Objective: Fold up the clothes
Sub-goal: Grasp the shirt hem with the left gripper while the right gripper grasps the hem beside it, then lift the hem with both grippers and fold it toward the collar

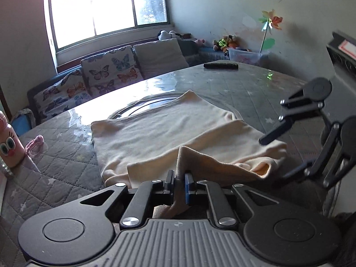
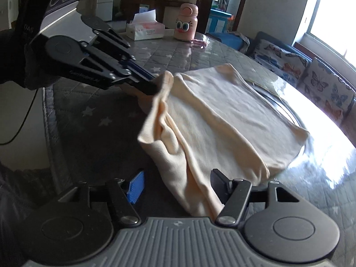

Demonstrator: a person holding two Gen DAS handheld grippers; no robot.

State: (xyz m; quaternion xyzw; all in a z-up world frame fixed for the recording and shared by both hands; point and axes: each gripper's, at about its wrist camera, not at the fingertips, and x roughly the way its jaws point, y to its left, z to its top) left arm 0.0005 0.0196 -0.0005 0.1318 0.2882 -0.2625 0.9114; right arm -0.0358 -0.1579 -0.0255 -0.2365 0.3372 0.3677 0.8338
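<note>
A cream garment (image 1: 169, 133) lies spread on the round table, partly folded, with a bunched edge nearest me. My left gripper (image 1: 179, 178) is shut on that near edge and lifts a fold of it. In the right wrist view the left gripper (image 2: 155, 82) pinches the raised corner of the garment (image 2: 222, 120). My right gripper (image 2: 178, 183) is open, with the garment's hanging edge lying between its jaws. In the left wrist view the right gripper (image 1: 278, 153) is open over the garment's right end.
The table (image 1: 66, 162) has a grey quilted cover under clear plastic. A pink bottle (image 2: 186, 22) and a tissue box (image 2: 144, 30) stand at its far side. A dark remote (image 1: 221, 65) lies near the far edge. A butterfly-print sofa (image 1: 93, 77) stands beyond.
</note>
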